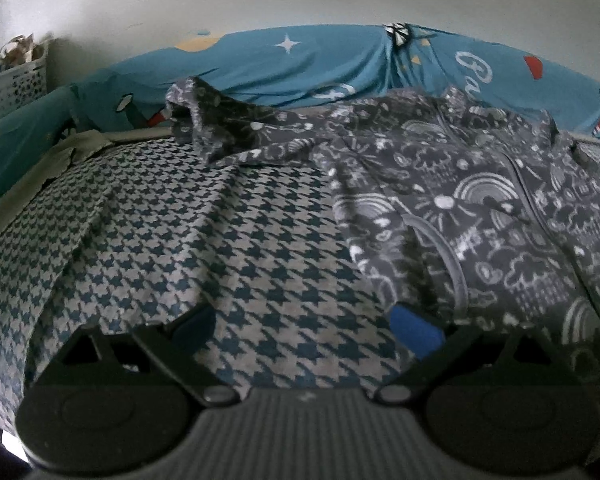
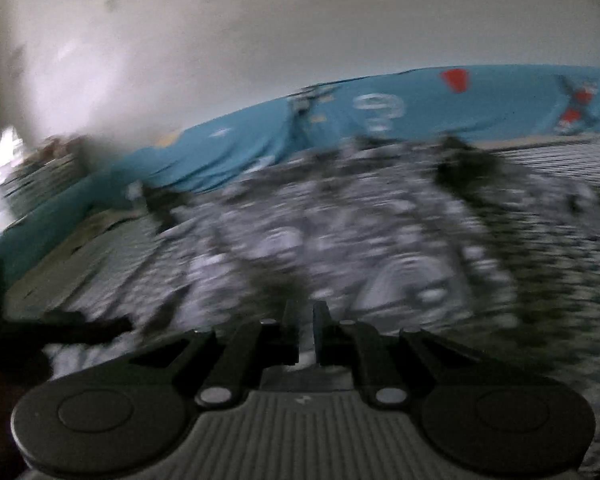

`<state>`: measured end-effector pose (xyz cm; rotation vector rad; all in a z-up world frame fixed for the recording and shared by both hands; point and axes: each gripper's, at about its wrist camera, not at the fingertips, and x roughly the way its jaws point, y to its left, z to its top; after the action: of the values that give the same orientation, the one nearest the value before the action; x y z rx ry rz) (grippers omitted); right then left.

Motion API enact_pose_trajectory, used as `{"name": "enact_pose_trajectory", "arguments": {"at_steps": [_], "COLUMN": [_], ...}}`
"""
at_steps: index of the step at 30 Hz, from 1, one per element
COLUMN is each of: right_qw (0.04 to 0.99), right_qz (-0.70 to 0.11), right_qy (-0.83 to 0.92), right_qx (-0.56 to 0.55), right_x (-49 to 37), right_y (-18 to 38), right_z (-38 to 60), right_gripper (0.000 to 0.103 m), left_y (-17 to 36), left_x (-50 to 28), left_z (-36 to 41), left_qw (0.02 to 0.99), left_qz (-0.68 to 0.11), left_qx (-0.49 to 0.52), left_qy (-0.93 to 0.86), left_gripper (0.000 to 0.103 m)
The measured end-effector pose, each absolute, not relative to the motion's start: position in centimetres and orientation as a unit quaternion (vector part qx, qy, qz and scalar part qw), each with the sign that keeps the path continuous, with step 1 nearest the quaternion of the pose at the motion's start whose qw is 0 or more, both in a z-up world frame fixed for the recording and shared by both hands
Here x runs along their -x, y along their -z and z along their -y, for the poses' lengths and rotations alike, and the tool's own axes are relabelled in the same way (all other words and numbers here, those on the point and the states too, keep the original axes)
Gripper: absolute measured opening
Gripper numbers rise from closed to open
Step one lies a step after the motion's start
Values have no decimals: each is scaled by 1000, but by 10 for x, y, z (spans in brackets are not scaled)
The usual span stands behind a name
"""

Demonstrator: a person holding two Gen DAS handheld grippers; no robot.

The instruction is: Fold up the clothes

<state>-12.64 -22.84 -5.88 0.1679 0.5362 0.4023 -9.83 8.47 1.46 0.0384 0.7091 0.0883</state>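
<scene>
Left claw (image 1: 306, 330) spread over houndstooth cover (image 1: 180, 248); garment (image 1: 480, 200) edge apparently beside it

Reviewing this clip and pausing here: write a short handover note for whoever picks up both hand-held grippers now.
Left hand-held gripper: open, holding nothing, over the houndstooth bedcover.
Right hand-held gripper: shut; the view is too blurred to tell whether cloth is pinched.
Grey doodle-print garment: spread unevenly on the bedcover, one sleeve bunched toward the blue sheet.
Done: no neat fold visible.
Left: flatten the garment, then fold it.
</scene>
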Motion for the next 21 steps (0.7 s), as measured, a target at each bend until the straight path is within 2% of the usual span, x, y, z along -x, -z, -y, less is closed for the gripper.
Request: {"name": "enact_pose_trajectory", "arguments": {"at_steps": [14,19,21], "right_qw": [881,870,870], "right_qz": [-304,-321,-323], "right_qy": [-361,-374,-372], "right_qx": [-30,-16,-11], "right_x": [159,158,155], "right_y": [73,84,87], "right_z": [136,113,105], "right_gripper": [10,28,32], "left_y": [-29,-36,-38], "left_x": [101,101,102], "left_z": [-102,-110,-112], "left_qw": [942,944,944], "left_qz": [-327,-320,-318], "left_qx": [12,29,35], "left_qy": [-70,-79,-80], "left_gripper": [100,100,100]}}
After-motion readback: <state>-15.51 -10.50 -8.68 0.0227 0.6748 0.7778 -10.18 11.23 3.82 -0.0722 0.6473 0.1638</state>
